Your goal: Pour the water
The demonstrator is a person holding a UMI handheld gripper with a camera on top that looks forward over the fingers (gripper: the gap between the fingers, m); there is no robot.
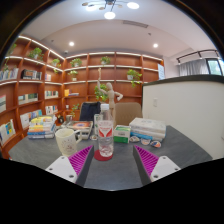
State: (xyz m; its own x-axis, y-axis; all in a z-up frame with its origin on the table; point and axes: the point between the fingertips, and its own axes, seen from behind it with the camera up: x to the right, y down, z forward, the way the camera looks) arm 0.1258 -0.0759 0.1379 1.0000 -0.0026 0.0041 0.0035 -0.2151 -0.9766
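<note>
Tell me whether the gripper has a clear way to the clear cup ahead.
Probably yes. The gripper is open, and the clear cup stands just ahead between its fingers with bare table before it.

The lone camera rides low over the table (110, 170), looking forward toward bookshelves (60, 75) beyond.

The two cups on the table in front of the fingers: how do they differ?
The clear glass is see-through with a red band near its base; the pale cup is solid, with a pattern. The glass stands between the fingers of the gripper, while the cup stands off to one side, by one finger. The glass looks taller. Both stand upright on the grey table, untouched by the open fingers.
</note>
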